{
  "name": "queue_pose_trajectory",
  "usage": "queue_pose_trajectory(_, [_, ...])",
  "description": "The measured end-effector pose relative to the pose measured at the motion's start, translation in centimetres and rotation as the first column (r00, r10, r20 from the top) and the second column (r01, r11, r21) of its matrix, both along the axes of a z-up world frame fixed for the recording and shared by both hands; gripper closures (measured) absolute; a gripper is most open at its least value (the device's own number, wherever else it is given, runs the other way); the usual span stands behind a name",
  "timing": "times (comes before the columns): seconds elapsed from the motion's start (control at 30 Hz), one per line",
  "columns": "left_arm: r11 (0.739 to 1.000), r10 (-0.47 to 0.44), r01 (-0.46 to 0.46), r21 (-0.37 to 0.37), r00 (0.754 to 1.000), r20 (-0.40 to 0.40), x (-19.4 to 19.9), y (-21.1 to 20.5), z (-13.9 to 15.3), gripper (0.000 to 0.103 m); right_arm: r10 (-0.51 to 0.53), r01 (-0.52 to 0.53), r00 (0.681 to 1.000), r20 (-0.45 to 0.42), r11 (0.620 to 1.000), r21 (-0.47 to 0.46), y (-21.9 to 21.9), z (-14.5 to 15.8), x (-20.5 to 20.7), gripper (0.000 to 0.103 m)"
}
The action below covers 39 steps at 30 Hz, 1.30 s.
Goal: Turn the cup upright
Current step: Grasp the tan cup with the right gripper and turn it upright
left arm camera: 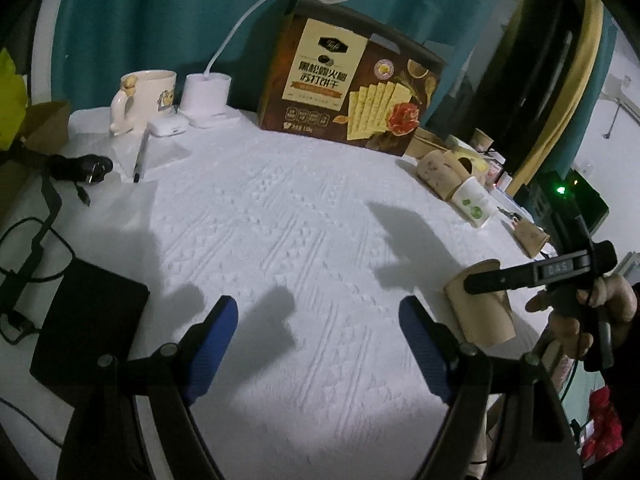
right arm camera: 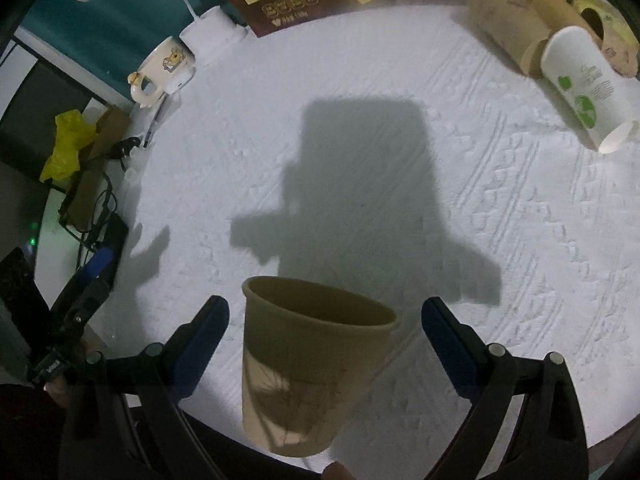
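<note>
Looking out along the left gripper [left arm camera: 318, 332], its blue pads are standing apart over bare white textured cloth [left arm camera: 288, 216] with nothing between them. Off to the right, a brown paper cup [left arm camera: 480, 304] is sitting on the cloth, with the right gripper's black finger crossing in front of it and a hand [left arm camera: 576, 312] holding that tool. At the back, a cream mug [left arm camera: 146, 94] is standing upright beside a white lamp base [left arm camera: 206, 94], and a brown cracker box [left arm camera: 352, 92] is standing behind them. At the right edge, several brown cups and a white cup with green prints [left arm camera: 472, 204] are lying on their sides; their insides are not visible.

Peering down the right gripper [right arm camera: 326, 340], the same brown paper cup [right arm camera: 304, 364] is sitting mouth up between the blue pads, its inside looking dark and empty as far as it shows. Both pads are standing clear of the cup's wall, so the jaws are parted and gripping nothing. The white cup with green prints [right arm camera: 580, 88] is lying on its side at the upper right.
</note>
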<state>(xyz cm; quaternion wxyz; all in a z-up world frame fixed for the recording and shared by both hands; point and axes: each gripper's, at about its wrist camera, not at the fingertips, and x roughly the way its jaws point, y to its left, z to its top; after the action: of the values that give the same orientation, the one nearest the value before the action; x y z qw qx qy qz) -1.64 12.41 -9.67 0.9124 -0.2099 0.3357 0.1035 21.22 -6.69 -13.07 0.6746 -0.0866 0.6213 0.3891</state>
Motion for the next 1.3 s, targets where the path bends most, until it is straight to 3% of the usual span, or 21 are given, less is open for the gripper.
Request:
queue_pose_trajectory(0.1, [1.0,-0.023,0.022,0.011,1.0,0.015,0.1,-0.4,0.2,0.02,0.004,-0.004,1.0,-0.02,1.0,-0.002,0.1,-0.2,-0.1,0.032])
queue_pose_trajectory(0.3, [0.998,-0.055,0.055,-0.011,0.998,0.005,0.6,-0.9,-0.2,0.02,-0.011,0.011,1.0,-0.01,1.0,0.026,-0.1,0.7,-0.1,0.034])
queue_pose_trajectory(0.47, [0.999,-0.049,0.049,-0.009,0.999,0.008,0.6,-1.2,-0.1,0.02,-0.065,0.05,0.986,0.152,0.994,0.098,-0.7,2.9,0.2,0.034])
queue_pose_trajectory(0.53, [0.999,-0.045,0.045,-0.006,0.999,0.007,0.7,-1.3,0.0,0.02,-0.091,0.06,0.949,0.3,0.992,0.112,-1.2,3.8,-0.1,0.034])
queue_pose_trajectory(0.6, [0.999,-0.041,0.041,-0.001,0.999,0.008,0.6,-1.5,0.0,0.02,-0.141,0.086,0.891,0.432,0.986,0.144,-2.2,4.3,-0.7,0.034])
queue_pose_trajectory(0.7, [0.999,-0.032,0.032,0.003,0.999,0.003,0.6,-1.7,0.0,0.02,-0.213,0.122,0.82,0.532,0.972,0.2,-4.2,4.2,-1.4,0.034])
queue_pose_trajectory(0.83, [0.999,-0.033,0.033,0.01,0.999,-0.014,1.2,-2.0,0.0,0.02,-0.243,0.149,0.714,0.657,0.969,0.197,-4.8,3.5,-2.9,0.034])
queue_pose_trajectory(1.07, [0.999,-0.04,0.04,0.004,0.999,-0.03,2.3,-3.0,-0.1,0.02,-0.284,0.162,0.636,0.718,0.958,0.236,-6.2,2.9,-4.9,0.034])
queue_pose_trajectory(1.3, [0.997,-0.076,0.076,0.006,0.996,-0.043,3.0,-4.4,-0.4,0.02,-0.285,0.157,0.603,0.746,0.958,0.239,-7.0,2.6,-7.3,0.034])
